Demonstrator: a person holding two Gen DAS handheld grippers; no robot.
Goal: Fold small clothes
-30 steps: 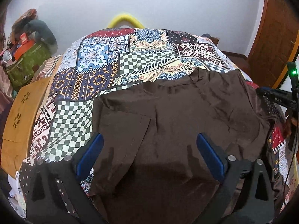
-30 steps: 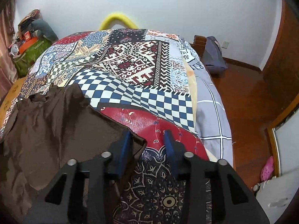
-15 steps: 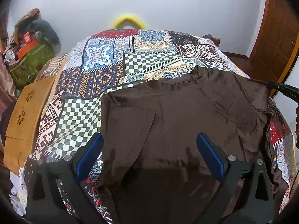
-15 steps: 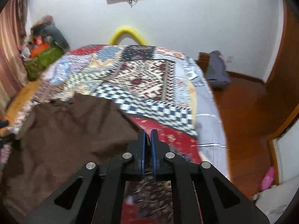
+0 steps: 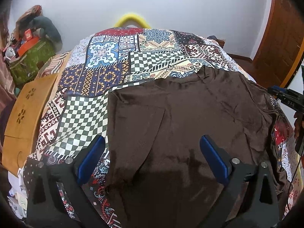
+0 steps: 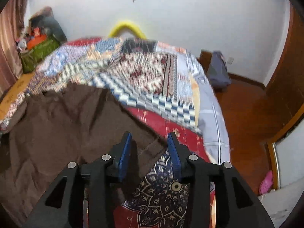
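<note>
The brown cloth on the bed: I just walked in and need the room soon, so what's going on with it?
A person with a claw in each hand is folding a brown garment spread on the patterned bedspread. The left claw hangs wide open over the near part of it, gripping nothing. The right claw sits at the garment's right edge; its jaws have just been opening, and the hem lies between them unpinched. One flap on the left is already turned in, but most of it lies flat.

white wall (image 5: 190,9), wooden floor (image 6: 247,110), patchwork-covered bed (image 5: 114,72).
</note>
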